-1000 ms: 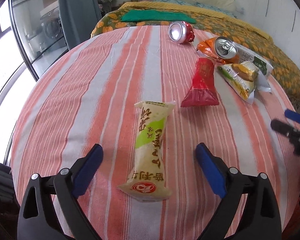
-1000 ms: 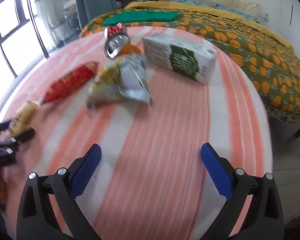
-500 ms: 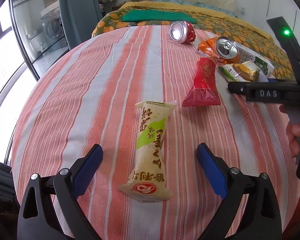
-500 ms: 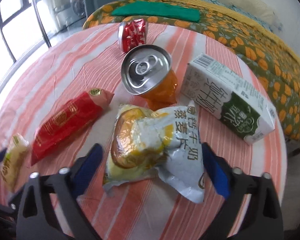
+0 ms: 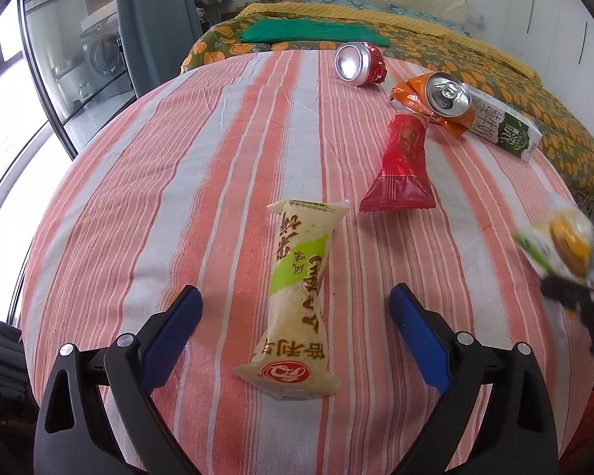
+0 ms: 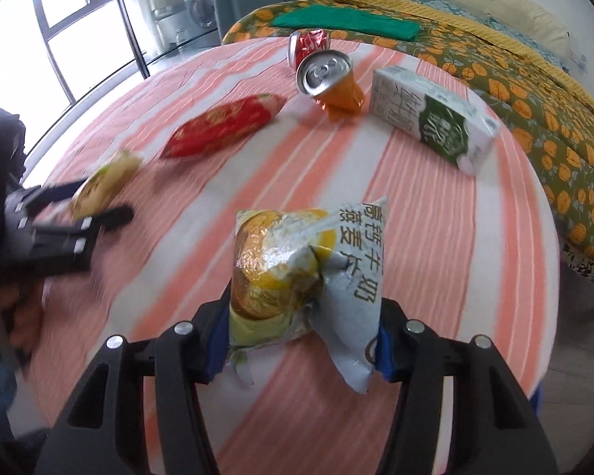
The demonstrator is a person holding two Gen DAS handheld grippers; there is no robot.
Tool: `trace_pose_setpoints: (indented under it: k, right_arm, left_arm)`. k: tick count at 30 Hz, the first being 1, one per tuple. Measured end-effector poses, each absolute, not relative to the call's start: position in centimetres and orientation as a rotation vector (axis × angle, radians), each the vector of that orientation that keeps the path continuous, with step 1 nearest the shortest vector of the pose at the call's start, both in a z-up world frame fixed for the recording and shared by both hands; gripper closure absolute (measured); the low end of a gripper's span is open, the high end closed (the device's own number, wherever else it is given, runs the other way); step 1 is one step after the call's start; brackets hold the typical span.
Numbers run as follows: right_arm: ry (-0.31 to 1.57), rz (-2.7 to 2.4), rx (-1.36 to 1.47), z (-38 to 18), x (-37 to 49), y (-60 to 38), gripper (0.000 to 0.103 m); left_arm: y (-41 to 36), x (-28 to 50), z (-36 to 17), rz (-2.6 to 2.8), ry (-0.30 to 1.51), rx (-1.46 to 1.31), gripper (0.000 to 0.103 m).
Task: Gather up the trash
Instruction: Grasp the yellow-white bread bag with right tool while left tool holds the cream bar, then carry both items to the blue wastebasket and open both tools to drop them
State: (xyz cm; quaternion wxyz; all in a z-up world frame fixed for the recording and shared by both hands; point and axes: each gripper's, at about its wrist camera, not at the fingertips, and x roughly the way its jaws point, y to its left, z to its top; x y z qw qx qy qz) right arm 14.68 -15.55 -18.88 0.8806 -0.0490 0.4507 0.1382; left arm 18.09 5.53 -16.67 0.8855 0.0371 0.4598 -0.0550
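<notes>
A round desk (image 5: pixel 146 182) with a pink striped cloth stands by a bed (image 5: pixel 475 59). The right claw (image 6: pixel 301 340) has just been closing and now squeezes a crinkly snack bag (image 6: pixel 297 273), lifted off the cloth. The left claw (image 5: pixel 297 316) is wide apart over a pale yellow wrapper (image 5: pixel 297 297), not touching it. Farther back lie a red wrapper (image 5: pixel 402 166), two crushed cans (image 5: pixel 447 97) and a milk carton (image 5: pixel 503 126).
</notes>
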Motion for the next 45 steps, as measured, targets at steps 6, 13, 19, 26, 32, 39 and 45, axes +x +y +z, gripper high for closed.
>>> trace_pose_setpoints:
  k: [6,13,19,26,32,39,45]
  right_arm:
    - [0.94,0.279,-0.06,-19.0,12.1,-17.9,0.018]
    - [0.91,0.286,-0.054,-17.2,11.6,-18.9,0.013]
    - [0.911,0.282,-0.116,-16.3,12.5,-17.6,0.013]
    - [0.983,0.26,-0.106,-17.4,13.8,-17.5,0.046]
    - [0.95,0.258,-0.05,-16.8,13.1,-18.2,0.058]
    - [0.902,0.29,0.071,-16.1,11.8,-19.2,0.059]
    - [0.857,0.333,0.139,-14.9,10.7,-19.9,0.059]
  left_arm:
    - [6.1,17.6,-16.5,-0.254,0.973,0.098,0.006]
    - [7.9,16.3,-15.2,-0.309,0.968,0.086,0.006]
    - [7.2,17.4,-14.7,-0.299,0.982,0.097,0.014]
    - [7.1,19.0,-15.2,-0.274,1.034,0.069,0.048]
    - [8.0,18.4,-15.3,-0.241,1.013,0.06,0.085]
    - [8.7,15.3,-14.2,-0.252,0.972,-0.024,0.086]
    - [6.0,13.5,-13.3,-0.313,0.96,-0.065,0.087]
